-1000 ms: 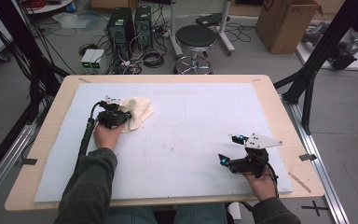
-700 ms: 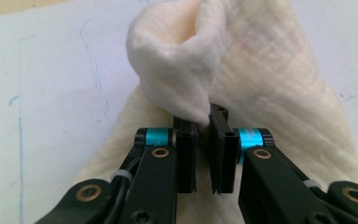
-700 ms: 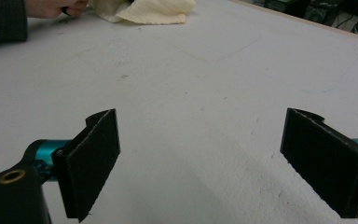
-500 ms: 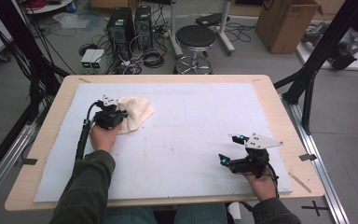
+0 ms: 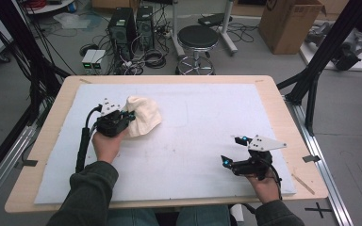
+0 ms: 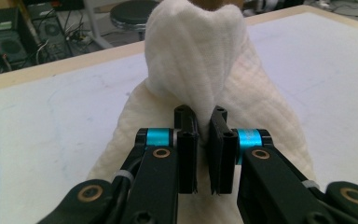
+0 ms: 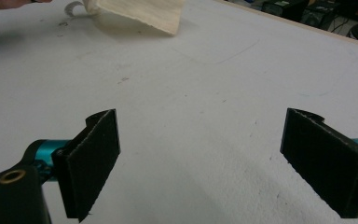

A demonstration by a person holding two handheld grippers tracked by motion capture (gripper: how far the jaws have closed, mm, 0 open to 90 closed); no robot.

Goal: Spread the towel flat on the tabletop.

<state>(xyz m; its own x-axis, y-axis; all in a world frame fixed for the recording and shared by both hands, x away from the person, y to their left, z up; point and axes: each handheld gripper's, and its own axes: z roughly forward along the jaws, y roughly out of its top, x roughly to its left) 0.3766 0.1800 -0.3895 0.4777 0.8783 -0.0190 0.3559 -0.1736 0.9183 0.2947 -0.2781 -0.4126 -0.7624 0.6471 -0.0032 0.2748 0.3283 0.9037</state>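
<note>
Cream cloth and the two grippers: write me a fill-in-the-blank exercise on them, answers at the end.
1. The left gripper has its jaws closed on a fold of the ____ cloth.
2. The right gripper has its jaws ____, with nothing between them.
3. The cloth lies on the ____ mat that covers the wooden table.
4. Beyond the table's far edge stands a round black ____.

Missing words: cream; open; white; stool
</note>
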